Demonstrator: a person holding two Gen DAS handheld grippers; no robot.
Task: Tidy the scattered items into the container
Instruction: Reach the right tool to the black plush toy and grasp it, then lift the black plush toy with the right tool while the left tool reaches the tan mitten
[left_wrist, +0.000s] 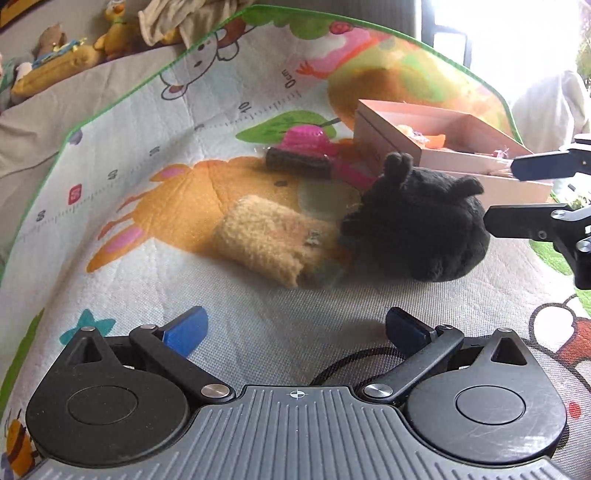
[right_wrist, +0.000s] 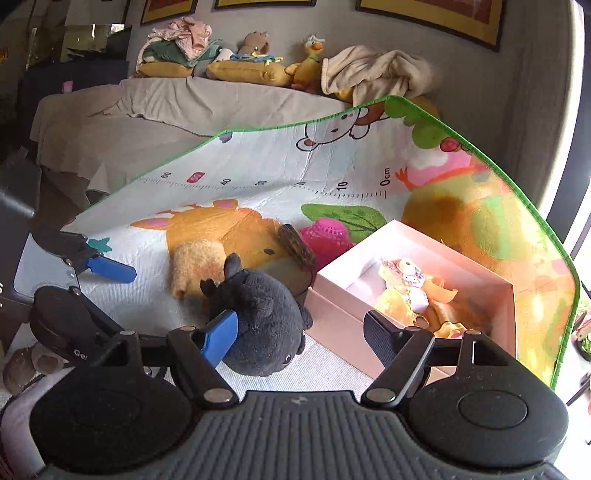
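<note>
Soft black plush toy (right_wrist: 258, 317) with a short matt nap, lying against a tan, coarse looped-wool roll (left_wrist: 273, 240) that looks rough and fuzzy. Thin quilted printed play mat (left_wrist: 155, 155), faintly creased with a fine woven grain on the bare parts and a stitched green fabric edging; beside it a smooth matt pink cardboard box (right_wrist: 343, 306), a glossy bright-pink knitted piece (left_wrist: 306, 138) and a dark, finely ribbed cylinder (left_wrist: 297, 162). Matt black moulded plastic on the left gripper (left_wrist: 295, 326) and right gripper (right_wrist: 299, 332), with shiny metal pivot pins, smooth blue pads (right_wrist: 219, 338) and a ribbed grey housing.
</note>
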